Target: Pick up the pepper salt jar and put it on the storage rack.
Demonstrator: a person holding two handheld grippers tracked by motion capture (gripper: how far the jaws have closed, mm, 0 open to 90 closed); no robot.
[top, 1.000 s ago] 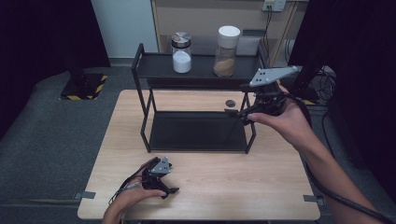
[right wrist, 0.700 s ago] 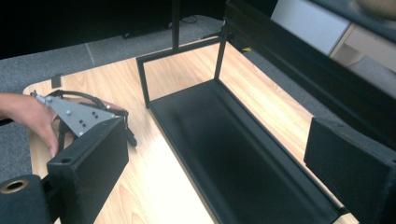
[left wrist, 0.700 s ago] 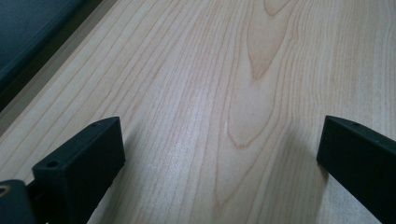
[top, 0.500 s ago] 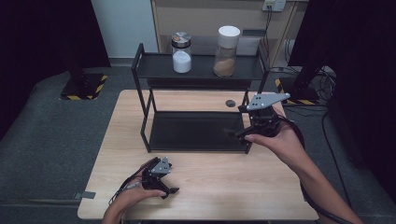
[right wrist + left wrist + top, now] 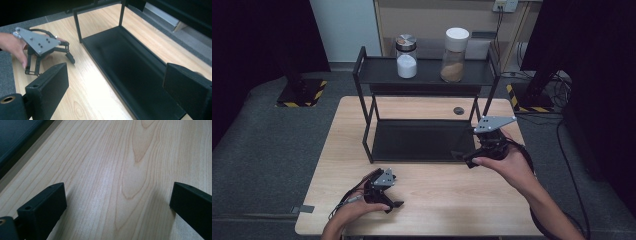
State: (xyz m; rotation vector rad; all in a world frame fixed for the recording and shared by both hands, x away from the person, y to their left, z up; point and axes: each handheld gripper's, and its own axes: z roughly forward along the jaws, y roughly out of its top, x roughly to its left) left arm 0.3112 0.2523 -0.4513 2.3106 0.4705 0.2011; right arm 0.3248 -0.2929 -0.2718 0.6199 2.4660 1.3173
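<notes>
Jaws wide, empty on both: our right gripper [image 5: 468,159] hovers at right front corner of black rack [image 5: 422,142]; jars [image 5: 406,56] well beyond on top shelf. Our left gripper [image 5: 388,201] rests on counter [image 5: 437,200], farther.
</notes>
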